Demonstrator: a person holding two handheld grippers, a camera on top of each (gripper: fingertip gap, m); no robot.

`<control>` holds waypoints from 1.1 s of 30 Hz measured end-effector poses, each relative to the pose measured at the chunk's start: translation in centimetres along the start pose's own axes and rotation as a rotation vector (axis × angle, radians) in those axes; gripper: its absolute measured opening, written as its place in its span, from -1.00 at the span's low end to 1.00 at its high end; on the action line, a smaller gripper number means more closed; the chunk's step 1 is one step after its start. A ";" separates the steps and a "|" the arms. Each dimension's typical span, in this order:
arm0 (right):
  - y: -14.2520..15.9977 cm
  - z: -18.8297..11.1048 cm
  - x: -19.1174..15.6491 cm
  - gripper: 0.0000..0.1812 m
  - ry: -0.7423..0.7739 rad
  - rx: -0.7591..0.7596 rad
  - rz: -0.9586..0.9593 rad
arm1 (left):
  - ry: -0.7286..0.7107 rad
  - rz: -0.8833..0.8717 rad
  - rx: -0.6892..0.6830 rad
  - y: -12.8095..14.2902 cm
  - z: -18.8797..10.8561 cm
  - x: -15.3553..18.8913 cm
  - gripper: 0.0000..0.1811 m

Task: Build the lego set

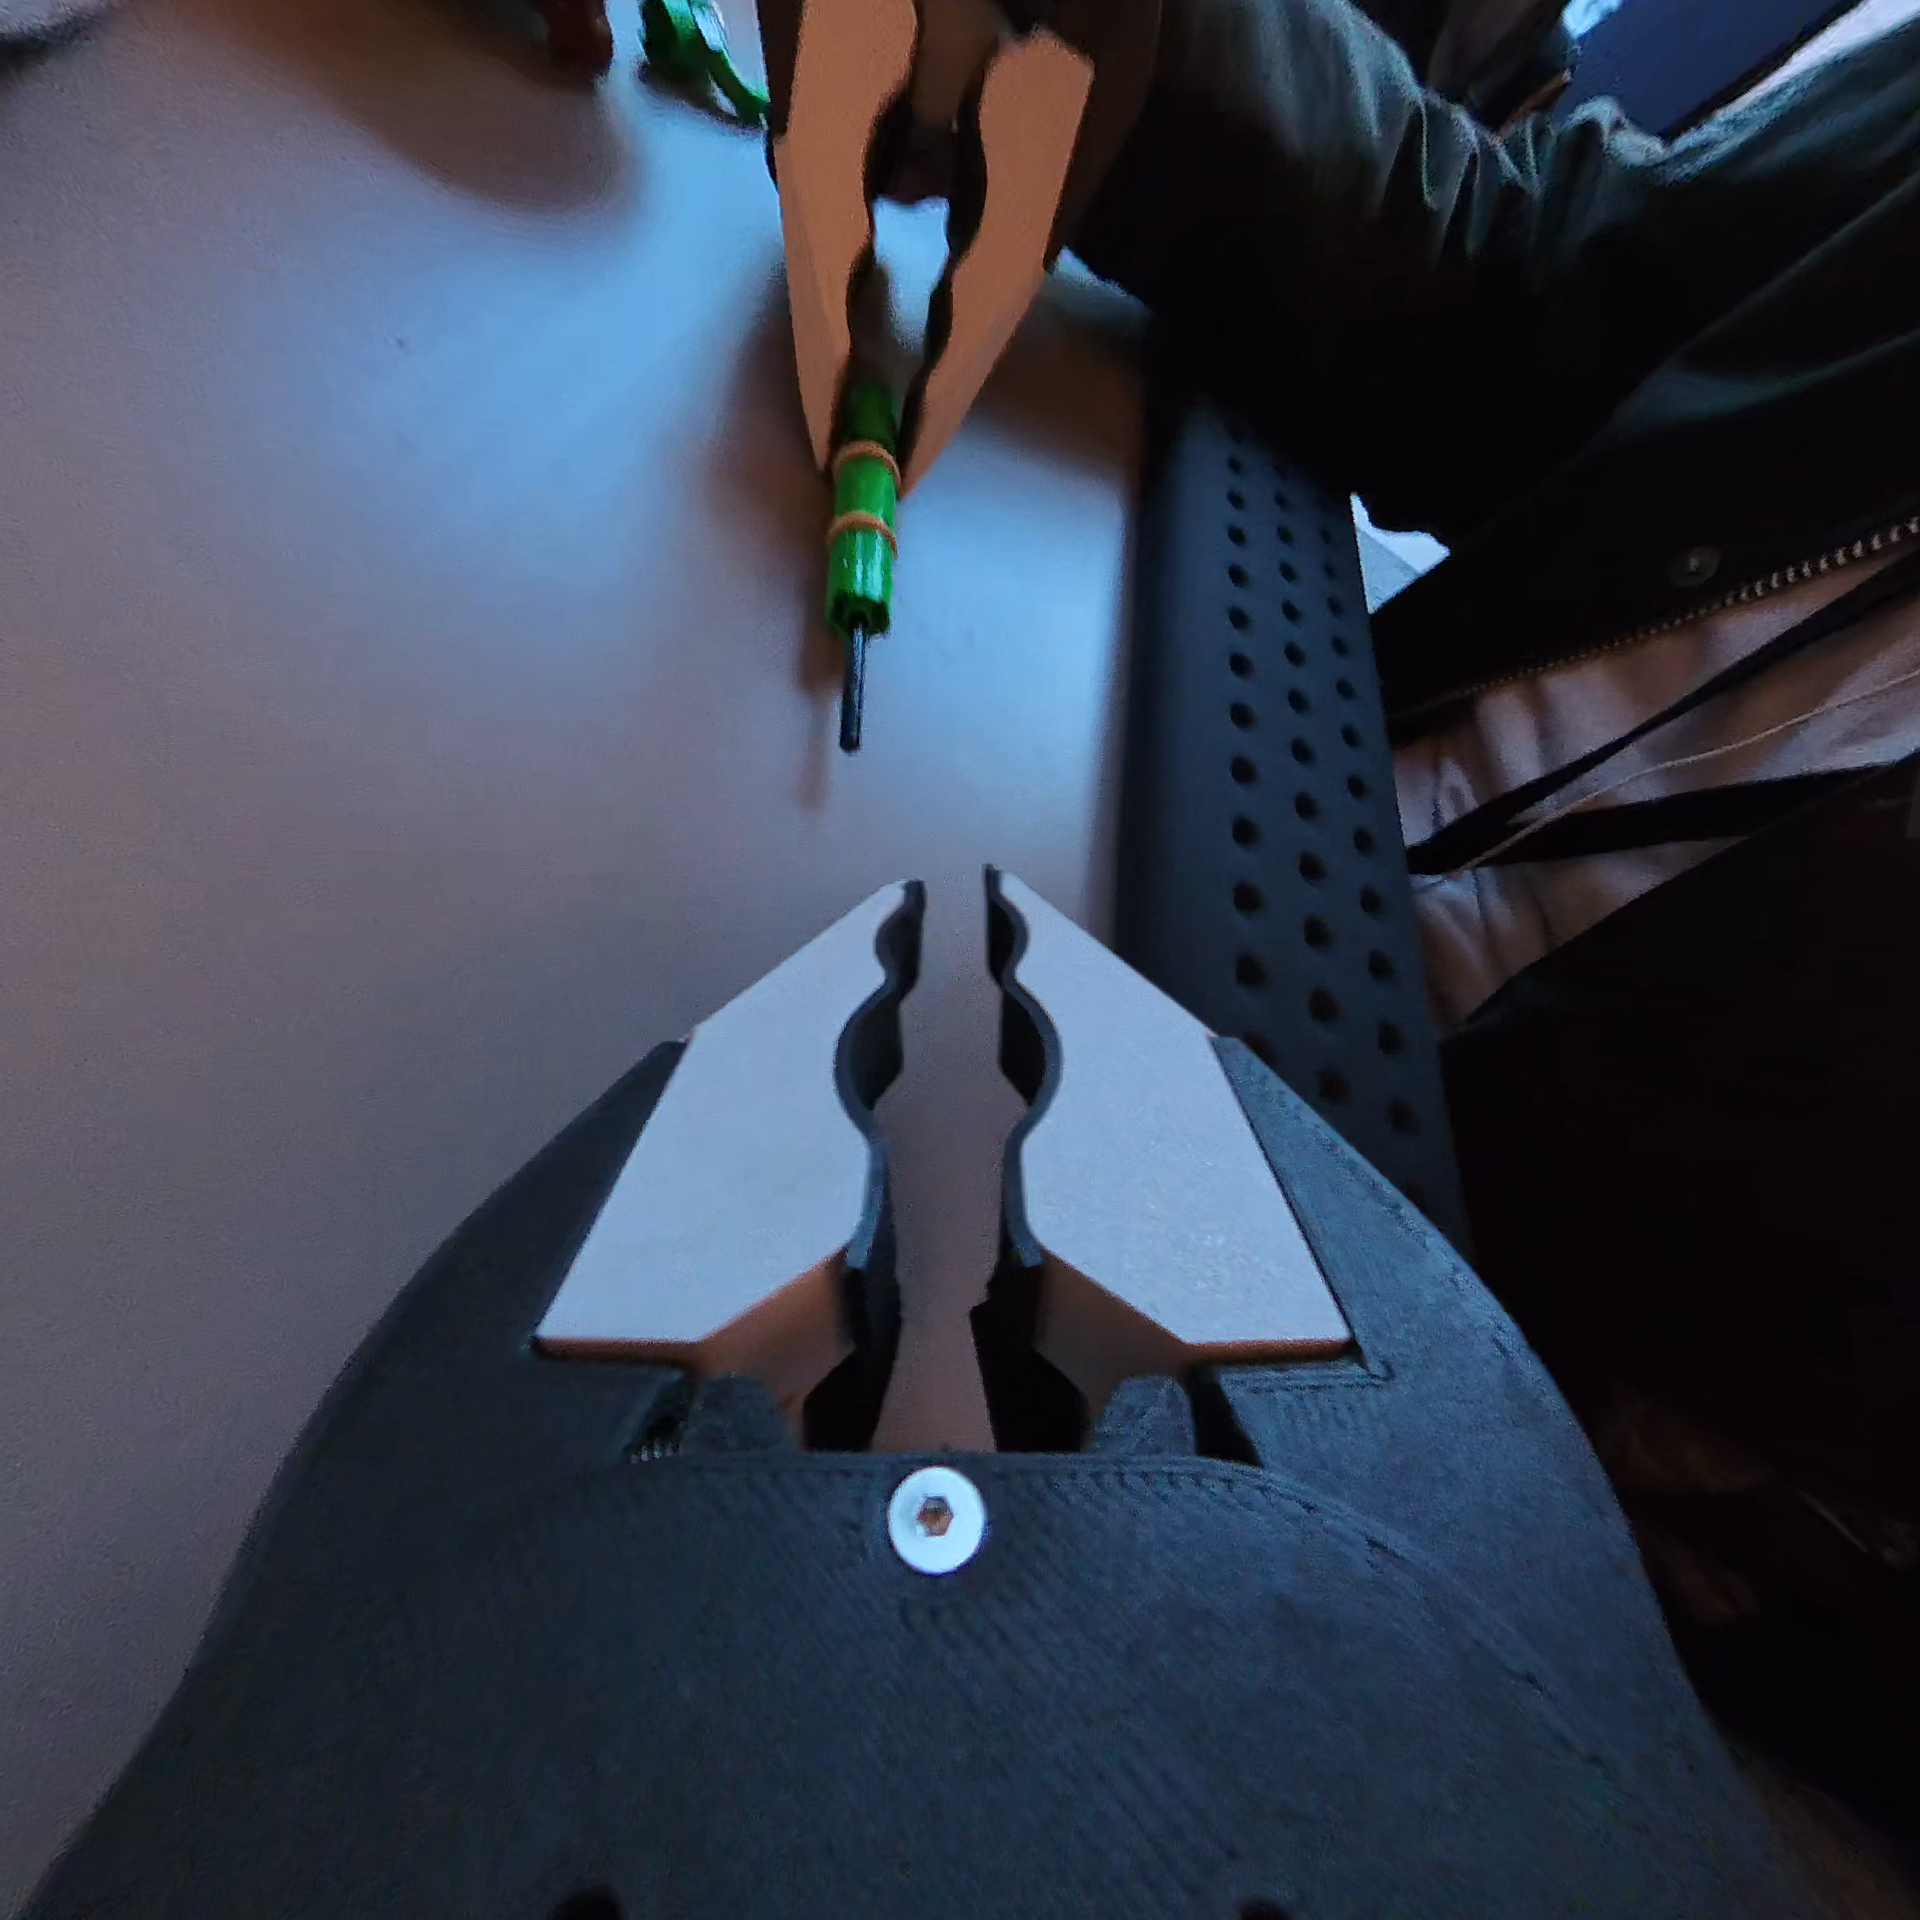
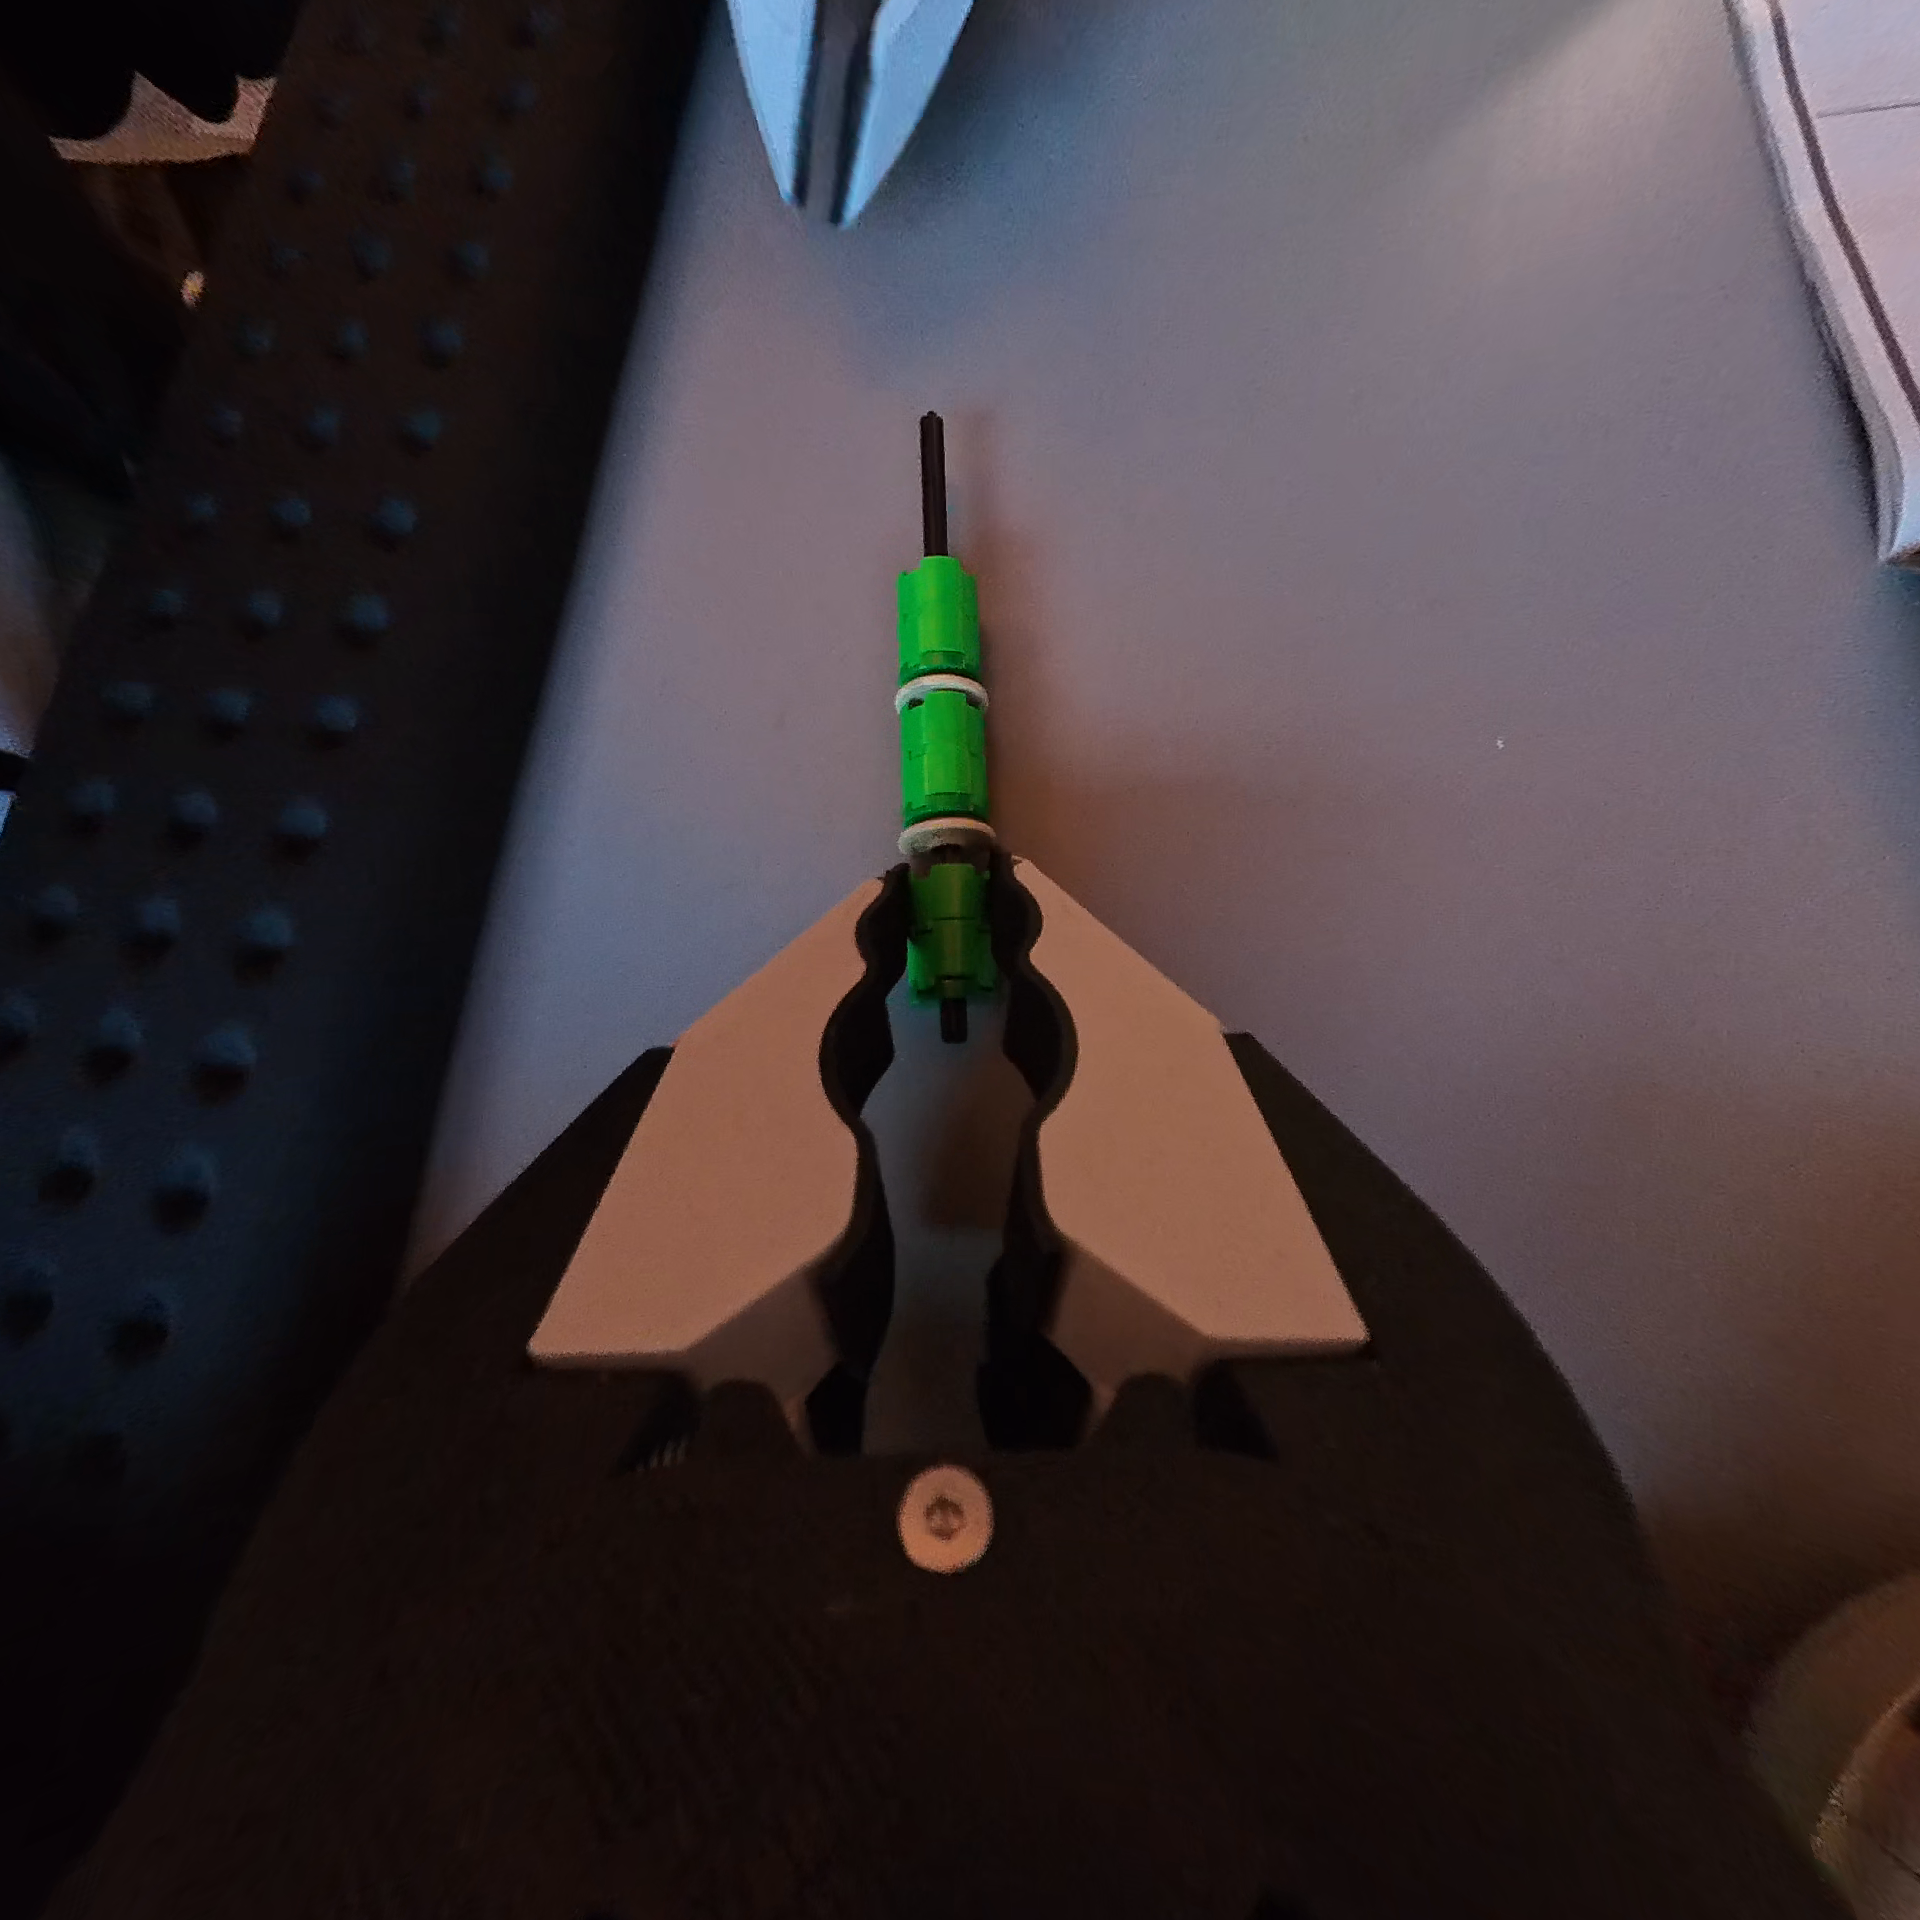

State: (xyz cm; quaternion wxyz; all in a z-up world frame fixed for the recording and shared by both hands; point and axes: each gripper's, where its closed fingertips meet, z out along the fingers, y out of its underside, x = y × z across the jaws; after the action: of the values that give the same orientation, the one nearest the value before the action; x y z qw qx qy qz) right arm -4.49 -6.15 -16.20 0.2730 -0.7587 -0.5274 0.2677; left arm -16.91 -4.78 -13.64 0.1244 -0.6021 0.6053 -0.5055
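Note:
My right gripper (image 2: 948,878) is shut on a green lego stem (image 2: 940,727): green cylinder pieces with pale rings threaded on a thin black axle whose tip sticks out ahead. It holds the stem's rear piece above the pale table (image 2: 1403,675). In the left wrist view the same stem (image 1: 860,520) points toward me from the right gripper (image 1: 871,447). My left gripper (image 1: 954,883) faces it, nearly shut with a narrow gap and nothing in it. Its tips also show in the right wrist view (image 2: 840,197), beyond the axle tip.
A black perforated chair back (image 1: 1278,790) stands along the table edge; it also shows in the right wrist view (image 2: 260,727). A person's dark jacket sleeve (image 1: 1455,260) is behind it. Green lego pieces (image 1: 691,52) lie far back. White paper (image 2: 1849,260) lies at the right. The gap from one gripper's tips to the other's is roughly 15 centimetres.

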 end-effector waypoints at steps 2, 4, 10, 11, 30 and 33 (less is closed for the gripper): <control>-0.2 0.1 0.0 -0.82 0.009 -0.013 -0.017 | -0.047 0.028 0.054 -1.1 -0.1 -0.4 -0.69; -0.4 0.3 0.0 -0.82 0.013 -0.016 -0.028 | -0.136 0.077 0.068 -2.2 0.5 -1.0 -0.55; -0.5 0.5 0.1 -0.82 0.014 0.001 -0.040 | -0.361 0.301 -0.195 -2.9 6.1 -2.5 -0.55; -0.5 0.5 0.0 -0.82 0.014 0.007 -0.039 | -0.396 0.332 -0.250 -2.8 6.9 -3.0 -0.53; -0.4 0.7 -1.3 -0.80 -0.070 0.026 0.001 | -0.222 0.359 -0.214 -2.9 8.5 -1.5 -0.82; -0.5 0.9 -1.7 -0.79 -0.089 0.037 0.013 | -0.206 0.351 -0.198 -2.6 8.2 -1.3 -0.82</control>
State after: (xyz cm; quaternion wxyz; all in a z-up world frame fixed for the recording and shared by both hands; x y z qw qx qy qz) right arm -5.92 -7.55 -16.27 0.2616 -0.7442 -0.5292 0.3125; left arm -8.79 -6.90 -16.01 0.2120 -0.5453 0.7317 -0.3499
